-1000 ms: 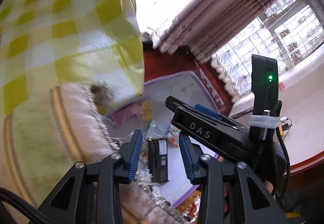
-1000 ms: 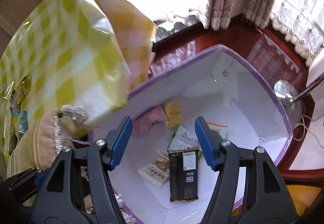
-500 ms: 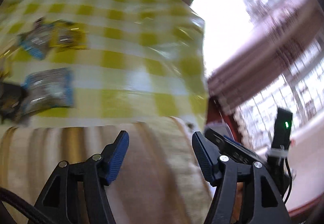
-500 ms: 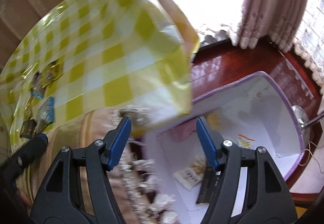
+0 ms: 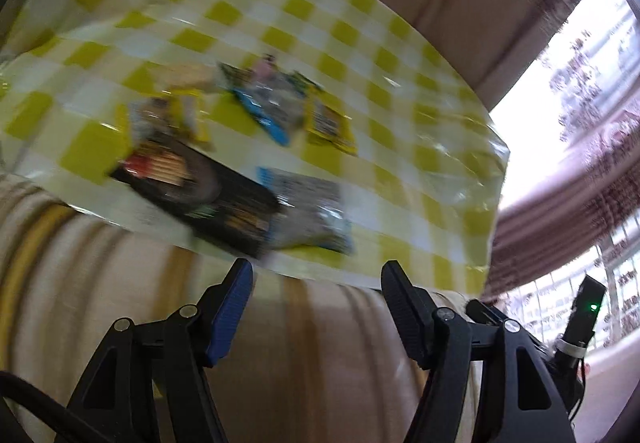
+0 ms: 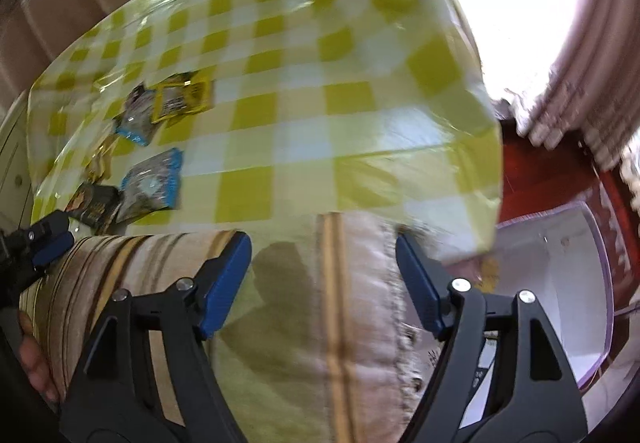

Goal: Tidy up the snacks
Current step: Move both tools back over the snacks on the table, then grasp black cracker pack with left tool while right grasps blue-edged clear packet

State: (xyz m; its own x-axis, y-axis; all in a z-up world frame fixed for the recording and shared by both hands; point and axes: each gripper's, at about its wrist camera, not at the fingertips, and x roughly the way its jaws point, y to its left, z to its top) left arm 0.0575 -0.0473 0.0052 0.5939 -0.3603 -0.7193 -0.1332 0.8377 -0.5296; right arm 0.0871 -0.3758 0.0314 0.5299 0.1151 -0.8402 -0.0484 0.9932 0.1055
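Note:
Several snack packets lie on the yellow-checked tablecloth (image 5: 360, 55): a black box (image 5: 200, 191), a blue-and-silver packet (image 5: 316, 211) and a yellow packet (image 5: 328, 123). My left gripper (image 5: 316, 271) hangs in front of the table edge, just below the black box. Its jaws are opening and nothing is between them. My right gripper (image 6: 323, 243) is further right along the edge, jaws also opening and empty. In its view are the blue-and-silver packet (image 6: 154, 183), the yellow packet (image 6: 182, 101) and the black box (image 6: 94, 205). A white box with a purple rim (image 6: 596, 243) stands on the floor at the right.
A beige striped, fringed cloth (image 6: 280, 303) hangs down the table's front under the checked cover. The floor (image 6: 532, 179) is red-brown. Curtains (image 5: 560, 203) and a bright window are at the right. A hand (image 6: 32, 343) shows at the lower left of the right wrist view.
Both views have swung away from the white box on the floor and up to the tabletop with its snacks. Both grippers' jaws stand wider than before, still empty.

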